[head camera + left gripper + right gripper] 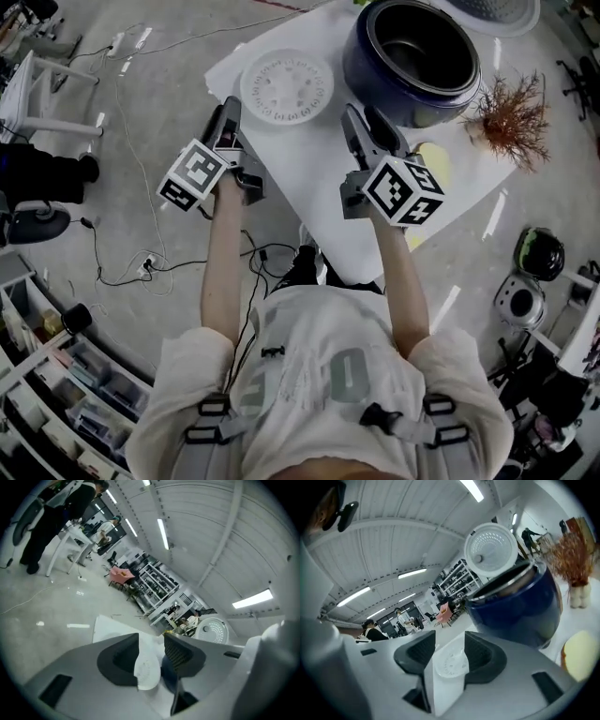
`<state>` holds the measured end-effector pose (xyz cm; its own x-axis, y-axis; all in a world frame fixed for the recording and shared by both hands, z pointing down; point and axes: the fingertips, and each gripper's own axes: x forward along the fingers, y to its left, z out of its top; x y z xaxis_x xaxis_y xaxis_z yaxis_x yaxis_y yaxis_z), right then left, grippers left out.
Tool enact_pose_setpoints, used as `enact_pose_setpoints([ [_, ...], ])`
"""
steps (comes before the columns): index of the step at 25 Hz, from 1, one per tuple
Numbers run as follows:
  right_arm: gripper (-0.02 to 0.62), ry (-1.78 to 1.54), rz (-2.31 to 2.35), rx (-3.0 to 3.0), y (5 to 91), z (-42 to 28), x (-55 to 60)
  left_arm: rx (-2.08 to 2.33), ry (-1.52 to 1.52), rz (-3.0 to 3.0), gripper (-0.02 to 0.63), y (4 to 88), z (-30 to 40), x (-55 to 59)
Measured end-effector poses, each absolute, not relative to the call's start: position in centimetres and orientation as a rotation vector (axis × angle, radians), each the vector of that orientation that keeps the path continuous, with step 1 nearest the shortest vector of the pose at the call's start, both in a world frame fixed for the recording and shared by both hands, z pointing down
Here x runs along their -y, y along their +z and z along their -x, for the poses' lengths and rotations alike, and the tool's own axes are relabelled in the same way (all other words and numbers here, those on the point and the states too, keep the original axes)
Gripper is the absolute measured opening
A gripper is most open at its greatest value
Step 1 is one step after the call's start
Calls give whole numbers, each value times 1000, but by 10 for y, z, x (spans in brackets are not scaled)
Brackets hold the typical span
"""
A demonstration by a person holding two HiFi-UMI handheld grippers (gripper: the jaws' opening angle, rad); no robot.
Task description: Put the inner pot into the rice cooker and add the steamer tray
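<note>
White table [302,178] fills the top of my head view. The steamer tray [286,86] lies flat on it at approx. 11 o'clock from frame centre. The dark blue rice cooker [375,80] stands at 1 o'clock, just beside the tray. The inner pot [417,47] sits inside the cooker, and the lid [502,11] is swung up behind at 12.

The left gripper [228,117] hangs at the tray's 7 o'clock w/ its tips at the tray's rim. In its own view the left gripper [151,656] has jaws apart w/ nothing clamped. The tray [147,667] only shows through the gap, farther off.

The right gripper [356,120] is at the cooker's 7 o'clock, near its wall. In its own view the right gripper [449,653] also has jaws apart and holds nothing. The tray [451,660] shows beyond the gap, and the cooker [520,606] looms at 2 o'clock.

A dried plant [514,117] stands at the cooker's 4 o'clock. A yellow round thing [436,161] lies at its 6.
</note>
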<state>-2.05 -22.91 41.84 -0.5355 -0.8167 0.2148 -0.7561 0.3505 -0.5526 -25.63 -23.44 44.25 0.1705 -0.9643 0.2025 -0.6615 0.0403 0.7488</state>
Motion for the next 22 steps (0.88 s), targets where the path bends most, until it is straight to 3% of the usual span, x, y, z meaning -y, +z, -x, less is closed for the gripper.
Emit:
enact_pose_setpoints([
  [10, 186, -1474, 1379, -2208, 551, 45, 294, 1453, -574, -1440, 160, 560, 280, 287],
  [15, 179, -1565, 1355, -2125, 575, 53, 299, 1384, -608, -1406, 158, 574, 277, 295],
  [22, 148, -1586, 1369, -2116, 583, 65, 302, 1361, -601, -1384, 104, 584, 275, 295],
])
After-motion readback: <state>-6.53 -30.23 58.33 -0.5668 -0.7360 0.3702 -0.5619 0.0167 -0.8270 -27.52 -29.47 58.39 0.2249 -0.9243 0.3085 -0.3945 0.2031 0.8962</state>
